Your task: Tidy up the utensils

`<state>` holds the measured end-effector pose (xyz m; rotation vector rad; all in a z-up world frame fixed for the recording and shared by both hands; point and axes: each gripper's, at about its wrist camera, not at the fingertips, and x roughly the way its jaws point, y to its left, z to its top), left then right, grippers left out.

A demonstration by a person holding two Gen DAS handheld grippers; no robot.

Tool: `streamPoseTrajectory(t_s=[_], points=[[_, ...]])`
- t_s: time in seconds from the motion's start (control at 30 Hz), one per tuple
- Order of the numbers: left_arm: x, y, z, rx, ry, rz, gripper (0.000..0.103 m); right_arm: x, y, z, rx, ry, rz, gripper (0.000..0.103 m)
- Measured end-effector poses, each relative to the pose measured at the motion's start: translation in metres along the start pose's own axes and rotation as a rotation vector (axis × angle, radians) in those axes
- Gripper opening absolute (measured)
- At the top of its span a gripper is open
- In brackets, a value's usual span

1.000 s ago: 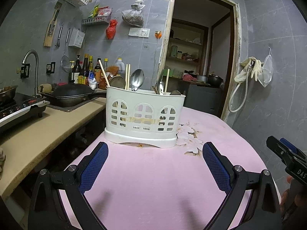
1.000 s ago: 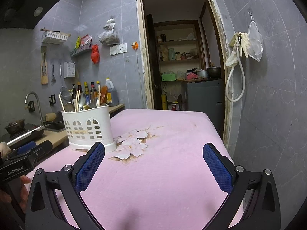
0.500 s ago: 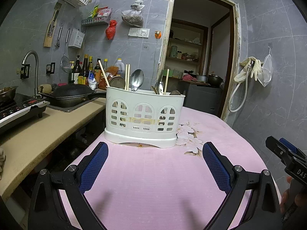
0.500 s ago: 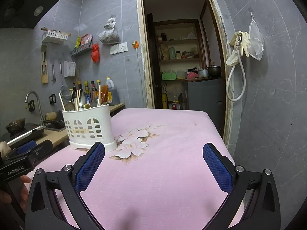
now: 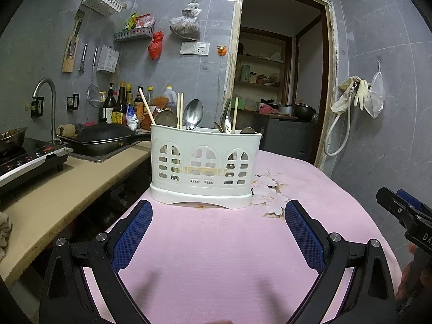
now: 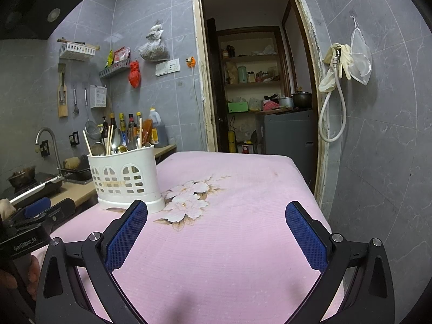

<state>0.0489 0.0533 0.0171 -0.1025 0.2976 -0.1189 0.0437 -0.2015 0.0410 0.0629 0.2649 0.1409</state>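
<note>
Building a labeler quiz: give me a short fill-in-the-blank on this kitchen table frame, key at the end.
1. The white utensil holder stands on a ____ tablecloth.
2. Both the left gripper and the right gripper are ____ and hold nothing.
3. Beside the spoons, the holder contains wooden ____.
4. Printed on the cloth beside the holder is a ____ pattern.

Missing words: pink; open; chopsticks; flower

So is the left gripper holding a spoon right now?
No, the left gripper is open and empty above the pink tablecloth, and the spoons stand in the white caddy.
</note>
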Motion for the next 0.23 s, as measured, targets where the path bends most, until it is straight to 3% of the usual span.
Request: streamPoseTrajectory(t_s=[0.23], points=[[0.0038,0.0037,-0.0001,-0.004,0.009,0.002,0.096,0.0007,0.0015,-0.0018,-0.002,0.002,0.000,0.103]])
